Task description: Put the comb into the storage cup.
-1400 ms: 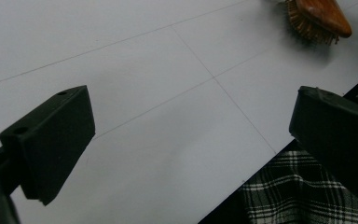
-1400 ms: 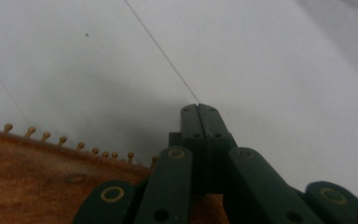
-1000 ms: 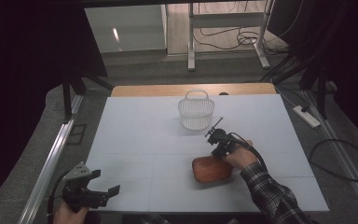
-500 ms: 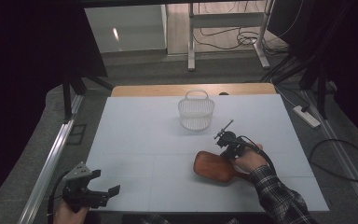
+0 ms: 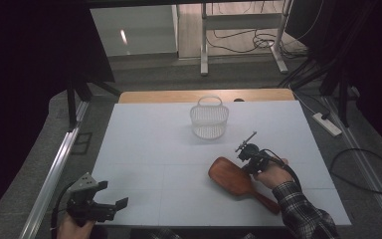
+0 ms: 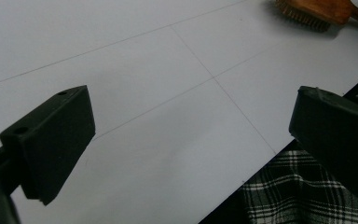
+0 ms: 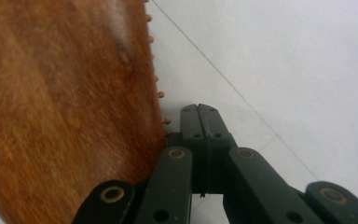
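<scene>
There, oval wooden bristled brush [image 5: 231, 175]

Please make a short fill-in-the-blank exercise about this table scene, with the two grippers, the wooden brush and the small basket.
1. The jaws of the right gripper are ____.
2. The jaws of the left gripper are ____, with nothing between them.
3. The wooden brush lies with its bristles facing ____.
4. The white basket stands on the ____ side of the table, away from the person.

Missing words: shut; open; down; far
</scene>
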Motion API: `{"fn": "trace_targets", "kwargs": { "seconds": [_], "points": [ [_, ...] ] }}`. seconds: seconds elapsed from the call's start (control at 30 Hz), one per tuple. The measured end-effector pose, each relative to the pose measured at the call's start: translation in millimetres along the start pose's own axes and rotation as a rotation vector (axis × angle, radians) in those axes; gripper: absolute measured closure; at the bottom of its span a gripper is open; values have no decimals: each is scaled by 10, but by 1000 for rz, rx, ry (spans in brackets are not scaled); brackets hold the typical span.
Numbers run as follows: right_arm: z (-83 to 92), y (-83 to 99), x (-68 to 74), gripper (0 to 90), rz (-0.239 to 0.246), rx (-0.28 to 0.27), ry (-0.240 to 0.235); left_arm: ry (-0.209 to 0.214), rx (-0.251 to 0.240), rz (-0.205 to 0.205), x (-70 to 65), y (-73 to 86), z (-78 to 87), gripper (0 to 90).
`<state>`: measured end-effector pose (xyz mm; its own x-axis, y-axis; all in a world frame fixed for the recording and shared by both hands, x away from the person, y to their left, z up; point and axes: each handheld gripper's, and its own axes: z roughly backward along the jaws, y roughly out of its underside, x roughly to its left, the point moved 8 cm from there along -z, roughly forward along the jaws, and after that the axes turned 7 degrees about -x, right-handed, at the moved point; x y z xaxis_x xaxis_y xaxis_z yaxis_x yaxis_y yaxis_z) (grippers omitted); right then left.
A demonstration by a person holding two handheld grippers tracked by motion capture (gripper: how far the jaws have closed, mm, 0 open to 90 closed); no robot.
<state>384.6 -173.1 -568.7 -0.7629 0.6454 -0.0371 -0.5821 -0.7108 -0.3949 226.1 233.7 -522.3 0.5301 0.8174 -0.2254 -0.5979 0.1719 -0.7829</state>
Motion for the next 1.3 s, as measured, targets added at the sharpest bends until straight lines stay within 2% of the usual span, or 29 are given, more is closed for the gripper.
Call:
{"fn": "trace_targets", "kwargs": {
  "seconds": [0.37,0.87,1.0,1.2,1.3],
  "points": [
    [60,118,5,894,-10,1,4,0,2,-1,-2,-1,-4,11],
    [64,145,6,894,-16,5,10,-1,3,-4,-4,-1,-5,11],
    [93,136,-27,891,-22,-18,23,0,2,-4,-1,-1,-3,11],
    [180,141,-92,758,-44,-60,50,0,2,-3,-3,-2,-4,11],
    [236,141,-113,719,-53,-82,57,0,3,-4,-3,-2,-6,11]
  ]
}}
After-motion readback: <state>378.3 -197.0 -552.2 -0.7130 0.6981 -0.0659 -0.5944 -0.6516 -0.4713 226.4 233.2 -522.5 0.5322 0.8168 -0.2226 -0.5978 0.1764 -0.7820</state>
